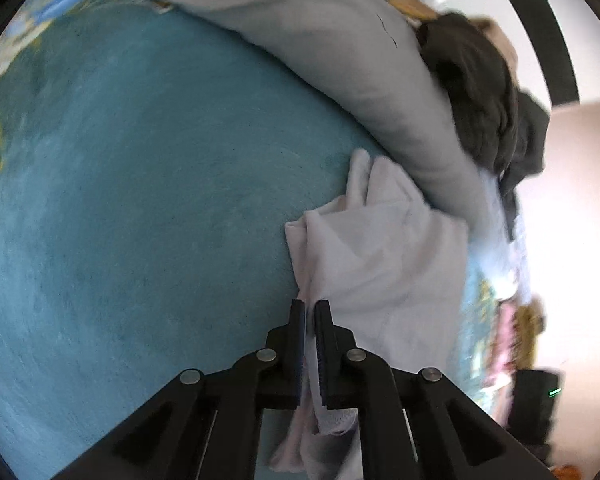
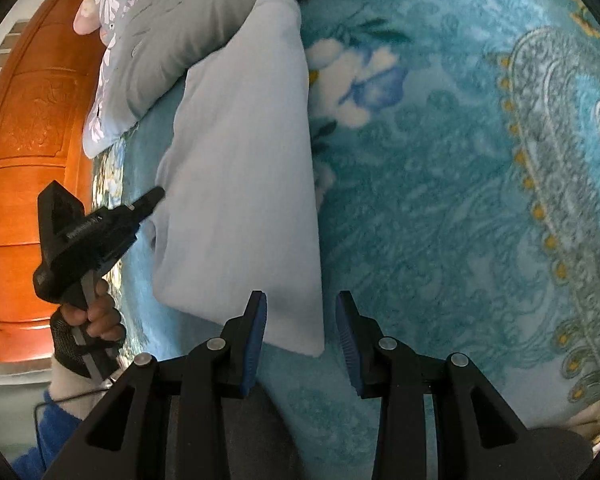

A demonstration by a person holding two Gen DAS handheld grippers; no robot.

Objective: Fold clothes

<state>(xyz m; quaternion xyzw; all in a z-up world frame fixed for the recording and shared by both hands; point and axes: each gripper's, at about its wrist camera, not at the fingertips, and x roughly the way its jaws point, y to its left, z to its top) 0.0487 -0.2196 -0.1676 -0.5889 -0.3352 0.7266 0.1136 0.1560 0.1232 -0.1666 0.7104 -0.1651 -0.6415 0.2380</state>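
A pale white garment lies folded on the teal blanket. My left gripper is shut on its near edge, and cloth hangs down between and below the pads. In the right wrist view the same garment forms a long smooth panel. The left gripper, held by a hand, meets the panel's left edge. My right gripper stands open just above the garment's near right corner, with the corner between its blue pads and no contact visible.
A grey pillow borders the far side, with dark clothes heaped behind it. A flowered pillow and an orange wooden headboard stand at the left of the right wrist view. The patterned blanket stretches to the right.
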